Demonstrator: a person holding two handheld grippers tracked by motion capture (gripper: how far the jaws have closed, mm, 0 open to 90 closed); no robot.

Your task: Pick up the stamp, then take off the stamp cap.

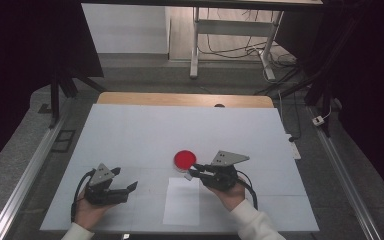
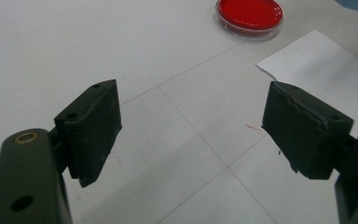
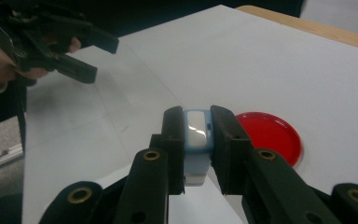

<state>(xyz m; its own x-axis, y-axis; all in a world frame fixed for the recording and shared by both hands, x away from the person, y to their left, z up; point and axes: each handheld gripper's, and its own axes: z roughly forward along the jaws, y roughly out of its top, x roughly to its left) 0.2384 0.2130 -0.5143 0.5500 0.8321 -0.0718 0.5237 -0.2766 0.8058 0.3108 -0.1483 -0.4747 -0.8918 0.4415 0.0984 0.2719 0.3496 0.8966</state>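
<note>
**Right jaws clamped on a small blue-and-white block beside the red dish**

Your left gripper (image 1: 111,189) sits at the table's (image 1: 130,130) near left, held in your left hand (image 1: 87,210). From above you can tell only that its jaws are parted. The left gripper view shows how wide: both pads stand far apart with nothing but bare table between them, and a white sheet (image 2: 326,70) and the dish (image 2: 249,16) lie farther off.

The sheet (image 1: 181,202) lies at the near edge, between your hands.

The dish (image 1: 184,159) rests right of centre. From above, your right gripper (image 1: 194,171) has its tips just at the dish's near rim, but what they hold is too small to make out. The right gripper view settles it: the jaws are pressed onto a small block (image 3: 197,135), blue at the sides and white on top, with the dish (image 3: 272,135) just beyond and to the right.
</note>
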